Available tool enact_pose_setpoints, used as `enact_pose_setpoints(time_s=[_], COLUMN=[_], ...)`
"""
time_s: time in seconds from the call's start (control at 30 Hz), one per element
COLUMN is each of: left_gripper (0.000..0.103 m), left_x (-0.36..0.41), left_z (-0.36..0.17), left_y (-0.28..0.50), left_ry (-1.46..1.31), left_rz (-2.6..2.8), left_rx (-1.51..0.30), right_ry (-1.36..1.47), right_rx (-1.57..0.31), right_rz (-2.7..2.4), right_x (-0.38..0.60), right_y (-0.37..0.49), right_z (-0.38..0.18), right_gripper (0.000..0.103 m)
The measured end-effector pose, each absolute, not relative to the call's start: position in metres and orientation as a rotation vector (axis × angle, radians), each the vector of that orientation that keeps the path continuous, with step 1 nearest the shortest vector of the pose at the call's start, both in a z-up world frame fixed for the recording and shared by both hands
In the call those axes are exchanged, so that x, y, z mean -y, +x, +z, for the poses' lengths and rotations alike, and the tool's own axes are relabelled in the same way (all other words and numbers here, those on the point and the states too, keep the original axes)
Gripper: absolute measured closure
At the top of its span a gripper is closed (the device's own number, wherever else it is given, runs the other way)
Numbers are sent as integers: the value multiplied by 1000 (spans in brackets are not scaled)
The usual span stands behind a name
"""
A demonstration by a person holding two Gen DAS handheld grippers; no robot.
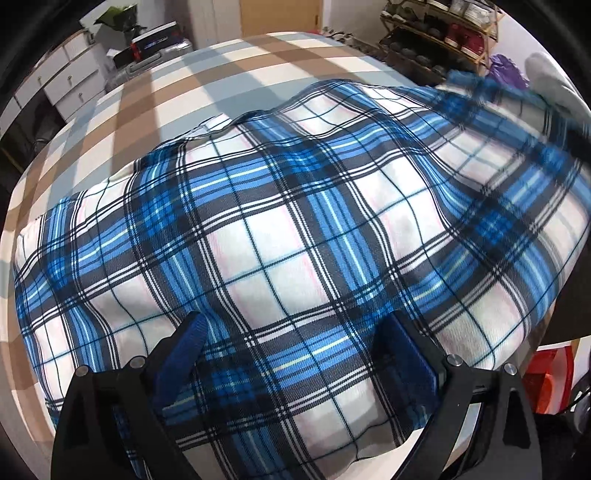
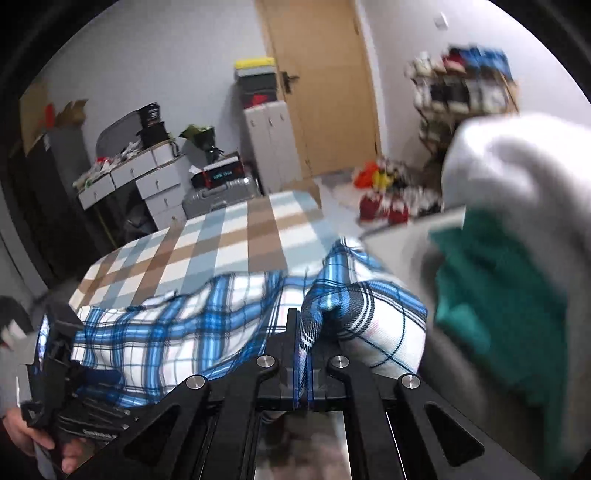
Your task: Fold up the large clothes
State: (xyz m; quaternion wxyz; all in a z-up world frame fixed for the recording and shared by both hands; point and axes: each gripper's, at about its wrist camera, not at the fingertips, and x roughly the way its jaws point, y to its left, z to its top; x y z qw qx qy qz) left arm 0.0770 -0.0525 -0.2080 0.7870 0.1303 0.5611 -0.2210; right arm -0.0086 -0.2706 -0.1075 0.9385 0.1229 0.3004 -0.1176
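A large blue, white and black plaid garment [image 1: 295, 221] lies spread over a table with a beige, blue and white checked cloth [image 1: 207, 74]. My left gripper [image 1: 299, 332] is open, its blue-padded fingers [image 1: 192, 332] resting on the garment's near part, one on each side. My right gripper [image 2: 303, 332] is shut on a fold of the plaid garment [image 2: 177, 325] and holds it lifted above the checked table [image 2: 236, 236]. The left gripper [image 2: 62, 369] and the hand holding it show at the lower left of the right wrist view.
A pile of white [image 2: 517, 177] and green [image 2: 491, 284] clothes lies close on the right. White drawers [image 1: 70, 77], a suitcase [image 2: 218, 195], a wooden door [image 2: 325, 85] and a shoe rack [image 1: 443, 33] stand beyond the table. A red object [image 1: 546, 380] sits low right.
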Motion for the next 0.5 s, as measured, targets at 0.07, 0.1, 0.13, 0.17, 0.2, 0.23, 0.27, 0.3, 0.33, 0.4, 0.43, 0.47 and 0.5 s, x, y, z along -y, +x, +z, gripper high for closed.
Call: enact_pose_setpoints(time_s=[0.07,0.1,0.13,0.17,0.2,0.23,0.27,0.3,0.33,0.4,0.43,0.47,0.5], left_gripper=[9,9,9,9,9,9,9,9,9,9,9,9,9], left_x=[63,68,72,73,73,72,71,71,70,68,66,63,64], left_z=[-206,-206,-206,-207,-207,-207,-207,-207,-207,-206,-206,-203,-203], left_y=[73,70,69,69,68,68,67,67,68,66,65,63,61], left_ry=[299,306,313,317,313,309,311,316,317,317,315,313,313], left_rz=[-515,-523,-518,-509,-507,-512,-522,-532,-538,-545,-546,-547,-548], left_rx=[-1211,-1214,-1216,-1217,-1217,-1218,-1216,-1215,-1214,-1215,-1216,-1219,-1222], right_ry=[203,191,186,200,242,286,327,343,379,444,513,558,582], right_rx=[-605,-596,-599,-634,-682,-695,-706,-721,-765,-841,-879,-882,-890], right_rz=[-230,-217,-199,-195,-197,-197,-193,-185,-179,-200,-214,-222,-240], right_x=[269,269,269,271,277,282,288,290,295,302,310,314,317], right_y=[-6,-4,-3,-1,2,1,0,1,5,10,10,8,6], right_z=[-93,-85,-80,-83,-91,-98,-107,-112,-123,-137,-148,-154,-158], right_gripper=[101,101,100,100,100,99,99,98,97,93,91,89,76])
